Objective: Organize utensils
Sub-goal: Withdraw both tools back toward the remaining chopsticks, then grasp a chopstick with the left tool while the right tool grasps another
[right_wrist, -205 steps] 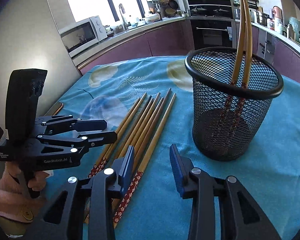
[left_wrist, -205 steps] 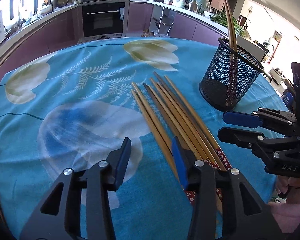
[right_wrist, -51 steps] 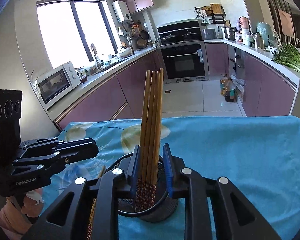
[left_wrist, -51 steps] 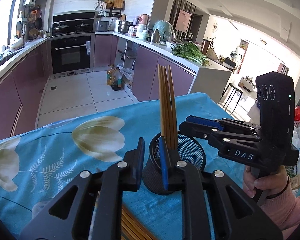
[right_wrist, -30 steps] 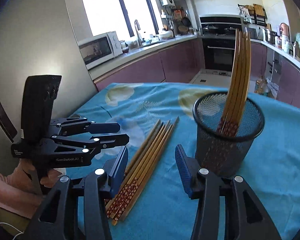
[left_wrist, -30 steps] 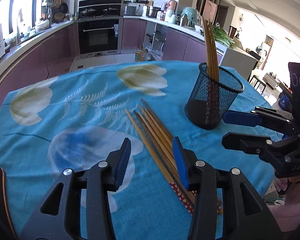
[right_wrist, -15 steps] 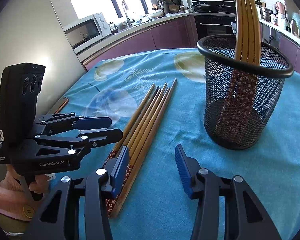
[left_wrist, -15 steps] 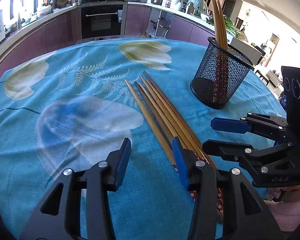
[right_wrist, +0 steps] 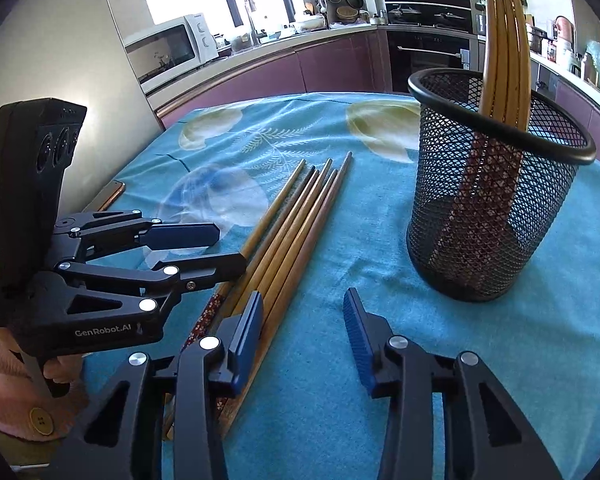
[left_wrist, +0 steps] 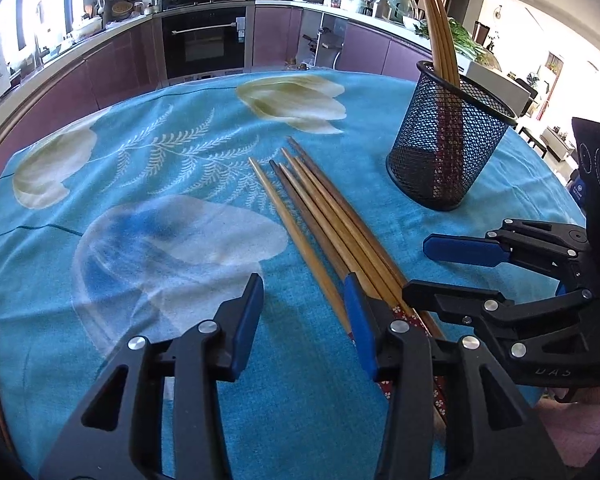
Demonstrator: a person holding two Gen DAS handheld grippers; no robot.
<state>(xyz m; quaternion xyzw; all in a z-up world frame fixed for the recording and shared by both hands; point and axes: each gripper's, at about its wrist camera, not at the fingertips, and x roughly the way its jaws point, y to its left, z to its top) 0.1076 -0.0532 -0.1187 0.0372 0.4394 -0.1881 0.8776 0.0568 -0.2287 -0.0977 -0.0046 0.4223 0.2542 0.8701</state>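
Several wooden chopsticks (left_wrist: 324,216) lie side by side on the blue flowered tablecloth (left_wrist: 140,184); they also show in the right wrist view (right_wrist: 296,224). A black mesh holder (left_wrist: 448,148) stands upright at the far right with several chopsticks (left_wrist: 440,28) standing in it; it shows in the right wrist view too (right_wrist: 488,200). My left gripper (left_wrist: 304,316) is open and empty, low over the near ends of the loose chopsticks. My right gripper (right_wrist: 302,328) is open and empty, just right of those near ends, in front of the holder.
The round table drops off at its edge (left_wrist: 556,176) behind the holder. A dark flat object with a copper rim (right_wrist: 108,196) lies at the table's left edge. Kitchen counters and an oven (left_wrist: 204,40) stand beyond the table.
Both grippers have come lower and closer to the near ends of the loose chopsticks. Both stay open. The holder and its chopsticks have not moved.
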